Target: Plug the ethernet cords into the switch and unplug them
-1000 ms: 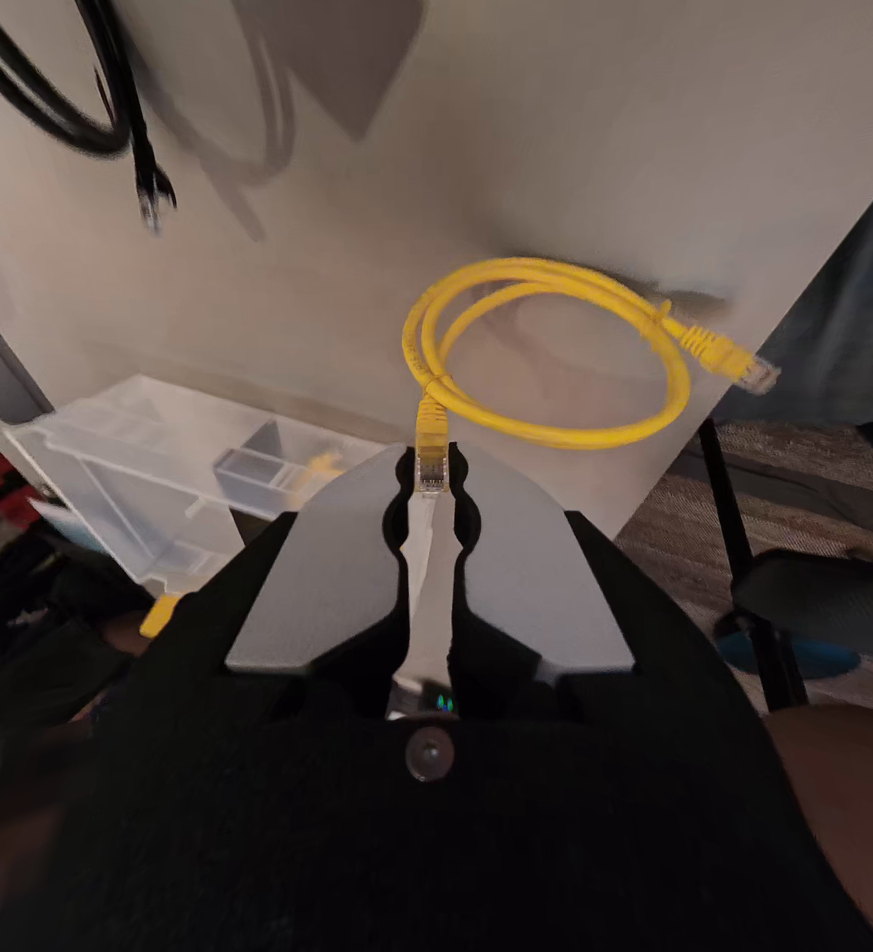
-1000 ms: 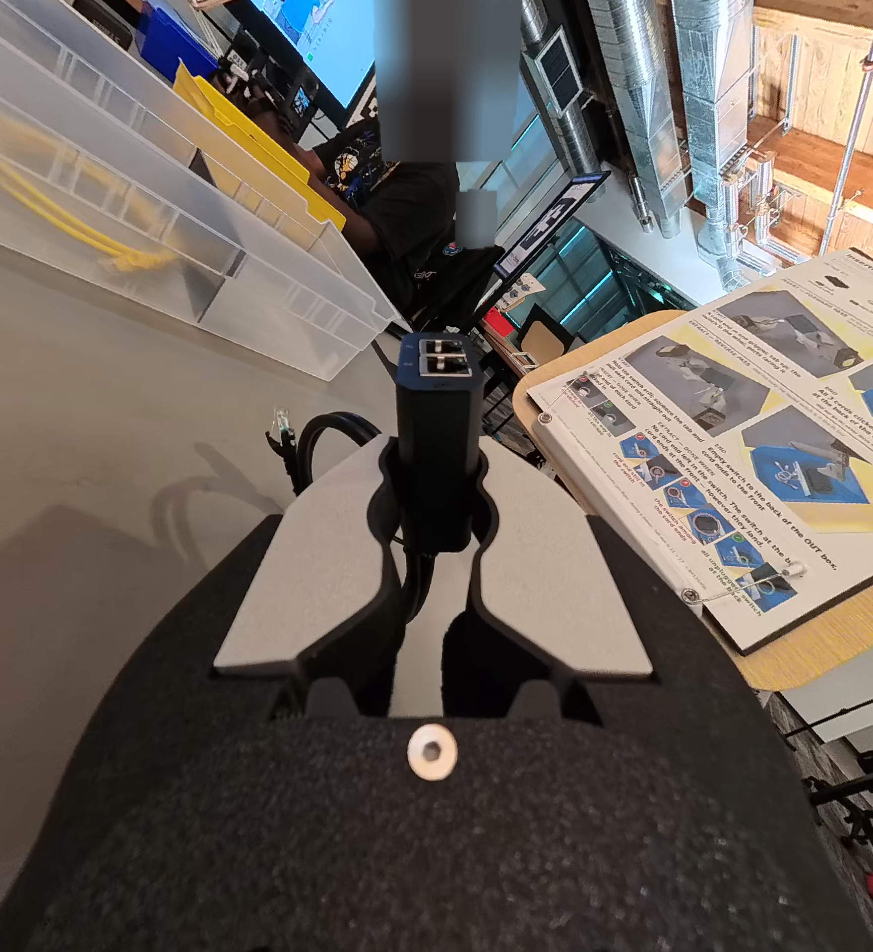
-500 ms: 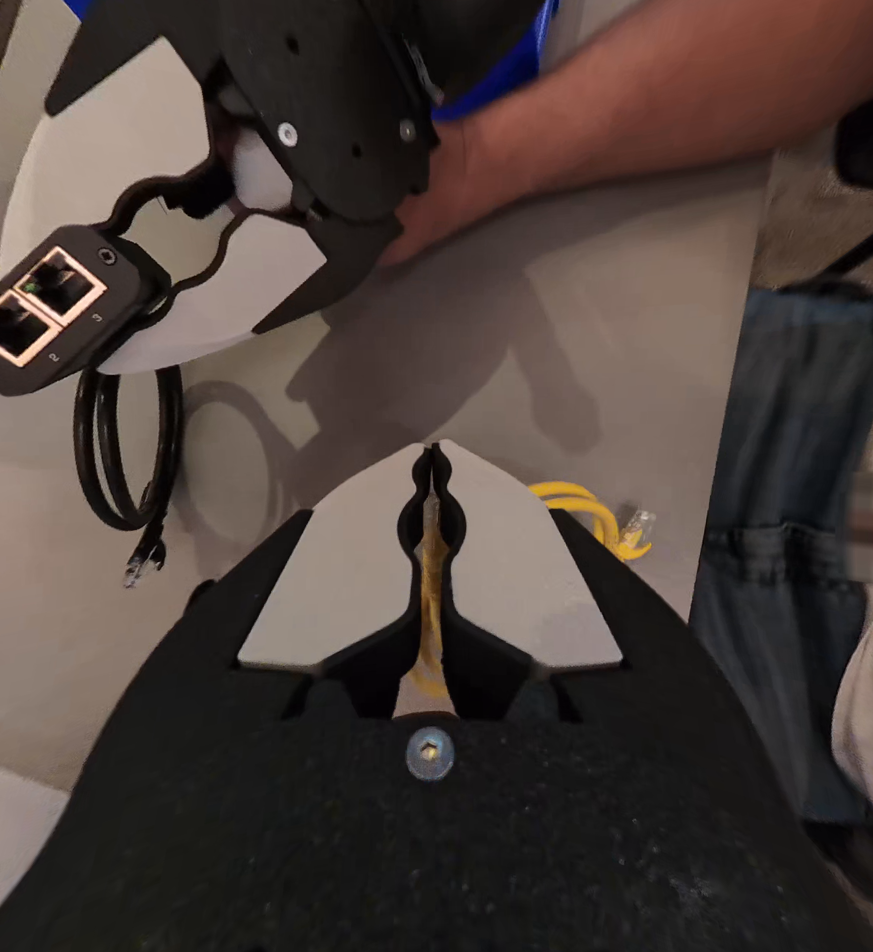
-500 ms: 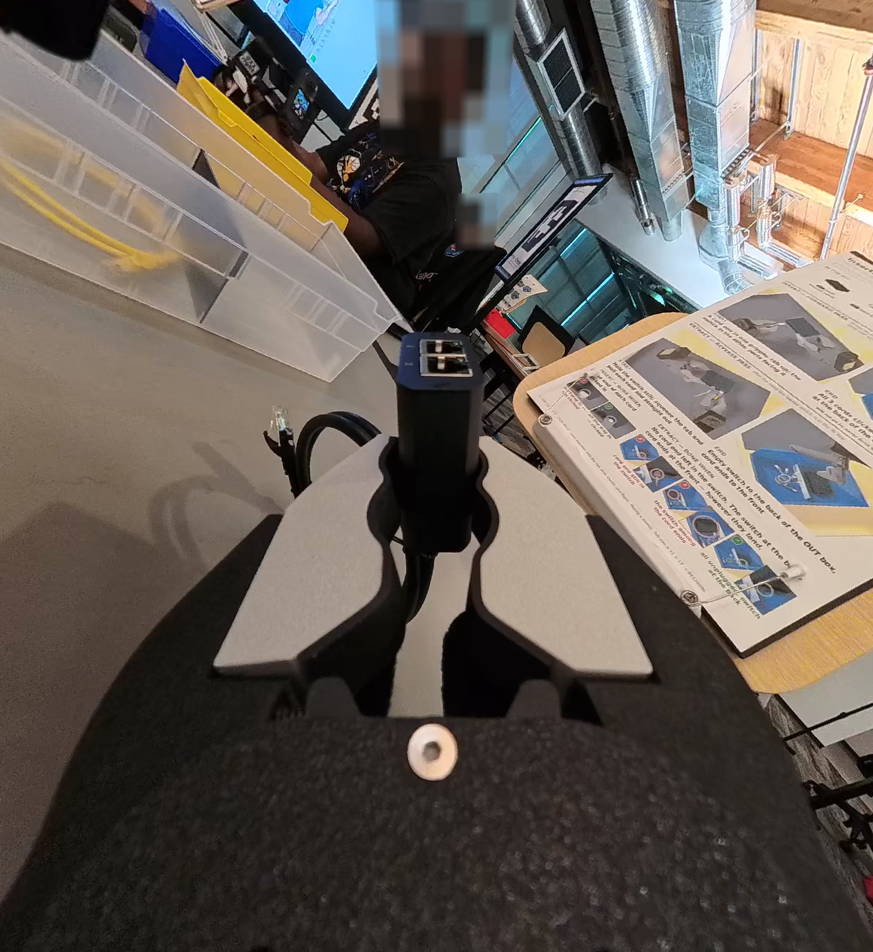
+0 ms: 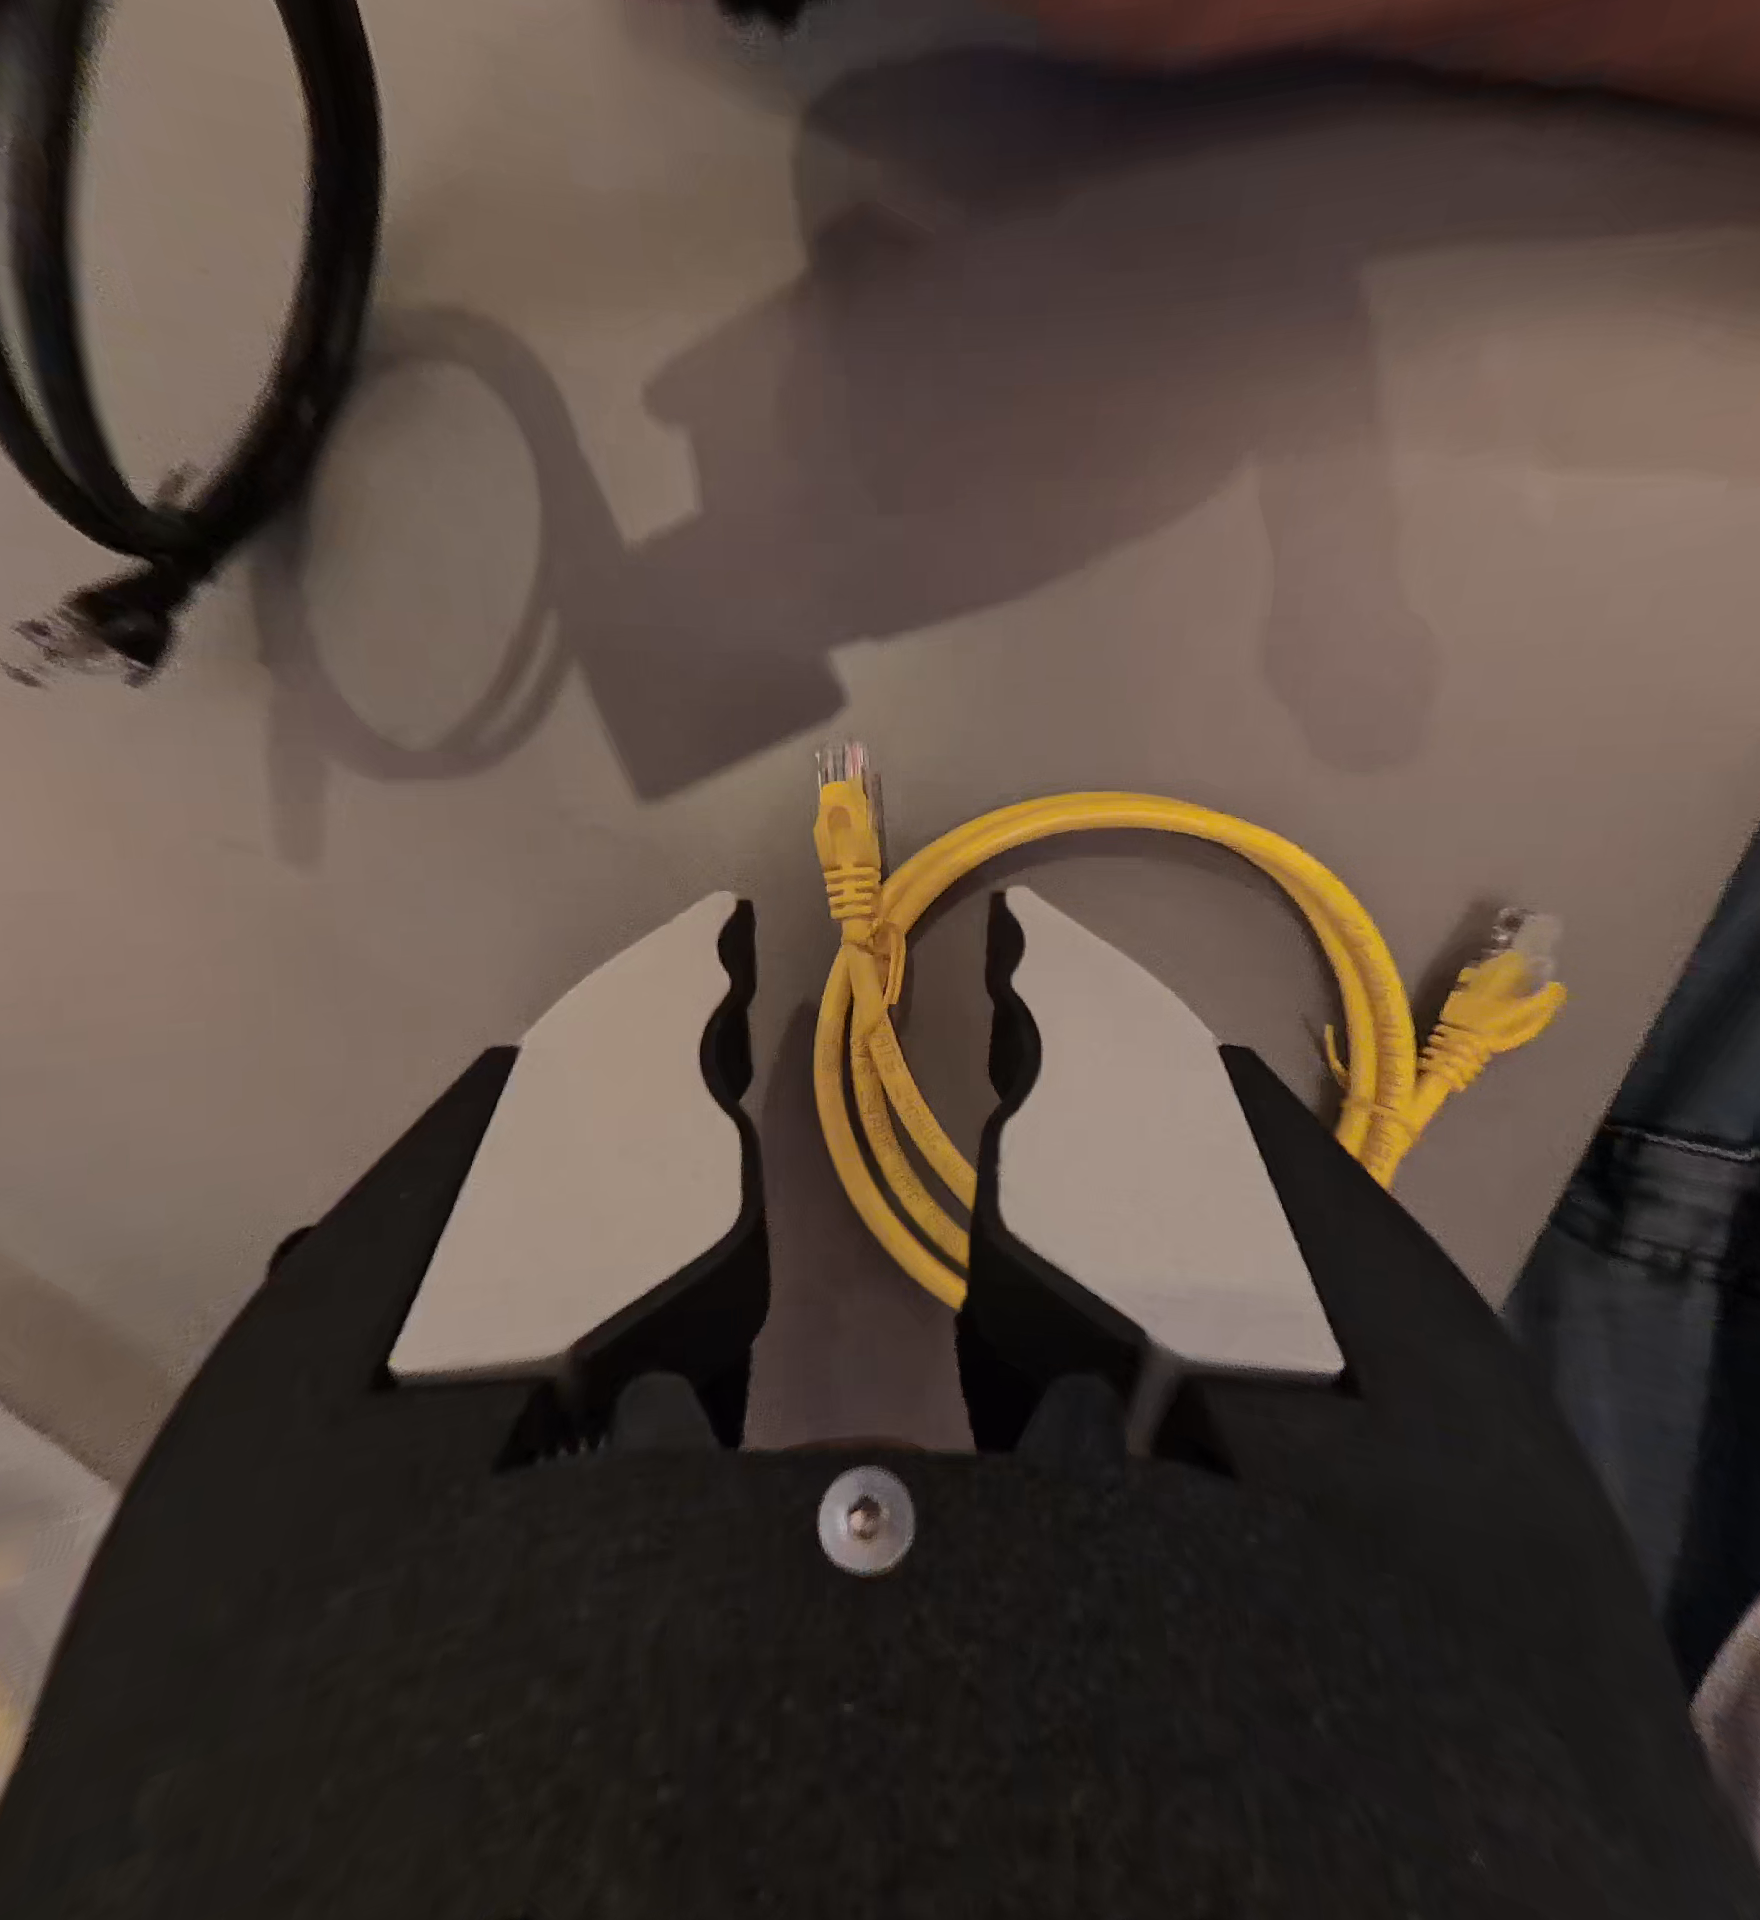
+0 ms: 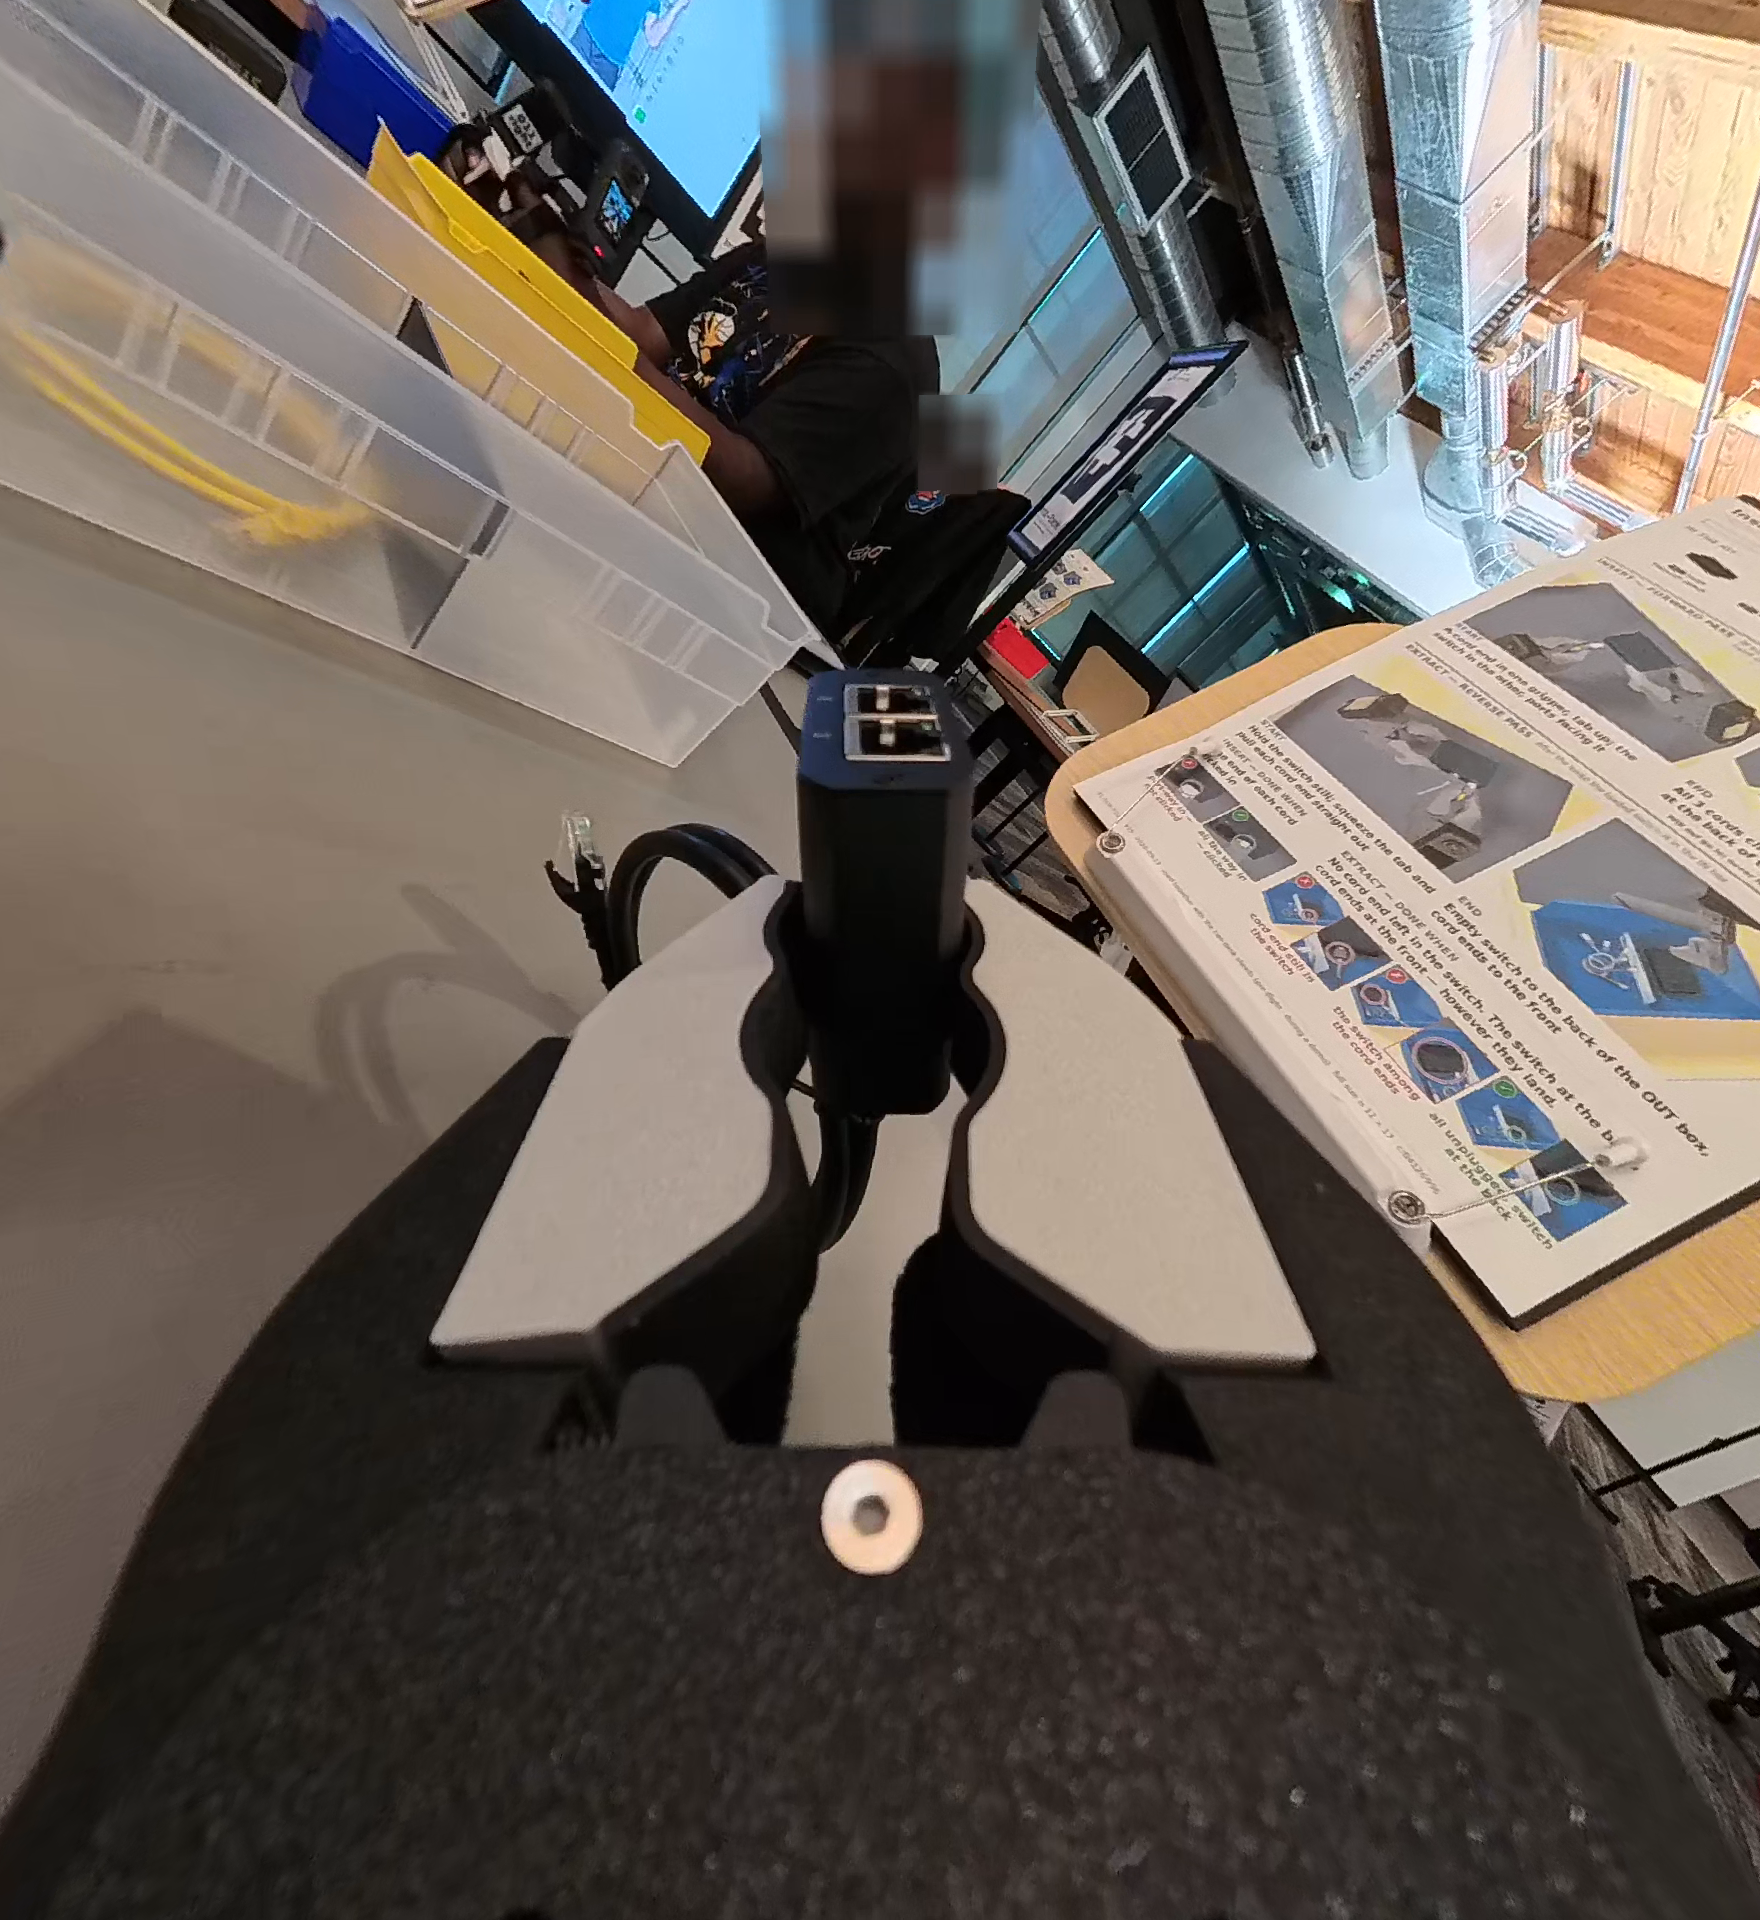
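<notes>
In the left wrist view my left gripper [image 5: 868, 914] is open above a coiled yellow ethernet cord [image 5: 1146, 821] that lies on the grey table [image 5: 232, 935]. Part of the coil and one plug [image 5: 848, 810] sit between the pads, which do not touch them. Its other plug [image 5: 1494, 997] lies at the right. In the right wrist view my right gripper [image 6: 876, 914] is shut on the black switch [image 6: 878, 862], held upright with two empty ports [image 6: 895, 722] facing away. A black cord [image 6: 668, 883] hangs from the switch; it also shows in the left wrist view [image 5: 159, 312].
Clear plastic bins [image 6: 356, 499] holding yellow cords stand at the table's far side. An instruction board [image 6: 1499, 914] lies on a wooden table at the right. A seated person [image 6: 855, 468] is beyond the bins. A person's denim-clad leg [image 5: 1728, 1195] is at the table's right edge. Across from one pair of fingers to the other is roughly 15 cm.
My left gripper held the yellow cord's plug a second ago, carried it down to the table and opened; the cord now lies free. My right gripper kept still with the switch.
</notes>
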### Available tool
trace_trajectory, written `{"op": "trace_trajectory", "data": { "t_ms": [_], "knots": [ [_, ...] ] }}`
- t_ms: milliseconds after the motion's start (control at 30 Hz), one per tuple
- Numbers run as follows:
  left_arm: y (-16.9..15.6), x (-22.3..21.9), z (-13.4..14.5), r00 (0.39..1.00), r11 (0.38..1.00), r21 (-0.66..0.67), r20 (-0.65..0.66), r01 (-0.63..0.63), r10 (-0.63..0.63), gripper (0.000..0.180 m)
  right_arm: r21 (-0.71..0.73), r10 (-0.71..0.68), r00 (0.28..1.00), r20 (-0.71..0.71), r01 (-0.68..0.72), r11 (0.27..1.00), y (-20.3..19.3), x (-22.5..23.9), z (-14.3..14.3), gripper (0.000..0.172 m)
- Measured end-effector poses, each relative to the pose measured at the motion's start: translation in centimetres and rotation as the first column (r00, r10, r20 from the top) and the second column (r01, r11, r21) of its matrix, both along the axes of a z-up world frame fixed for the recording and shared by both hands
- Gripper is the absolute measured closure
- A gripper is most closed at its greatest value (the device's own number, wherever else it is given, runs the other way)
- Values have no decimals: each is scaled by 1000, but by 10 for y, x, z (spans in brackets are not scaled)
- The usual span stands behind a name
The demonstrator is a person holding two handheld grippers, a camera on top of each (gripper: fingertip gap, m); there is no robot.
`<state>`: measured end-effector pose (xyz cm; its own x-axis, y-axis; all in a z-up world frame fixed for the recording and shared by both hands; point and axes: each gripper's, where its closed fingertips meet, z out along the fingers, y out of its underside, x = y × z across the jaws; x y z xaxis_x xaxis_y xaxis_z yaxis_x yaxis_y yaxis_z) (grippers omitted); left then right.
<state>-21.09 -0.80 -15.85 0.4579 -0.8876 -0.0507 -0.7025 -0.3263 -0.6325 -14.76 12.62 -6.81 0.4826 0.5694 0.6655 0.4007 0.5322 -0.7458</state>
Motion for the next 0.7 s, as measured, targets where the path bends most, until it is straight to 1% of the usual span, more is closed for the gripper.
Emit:
{"op": "trace_trajectory", "data": {
  "t_ms": [133,300,400,500,567,700],
  "knots": [
    [3,3,-22,999,999,-40,33,-13,14,141,0,0,1000,4,0,1000,0,0,0,148],
    [8,1,-27,998,999,-39,55,-35,38,142,-4,1,1000,-1,-1,1000,1,1,0,148],
    [4,6,-32,997,999,-52,72,8,-4,142,-2,2,1000,0,-2,1000,1,1,0,148],
    [7,7,-35,999,1000,-10,40,5,-5,144,0,2,1000,4,-2,1000,0,1,0,148],
    [7,10,-31,997,1000,-19,81,2,-1,147,1,2,1000,5,-2,1000,0,1,0,148],
    [2,15,-29,982,993,-115,190,9,13,147,-2,3,1000,2,-3,1000,0,1,0,148]
  ]
}}
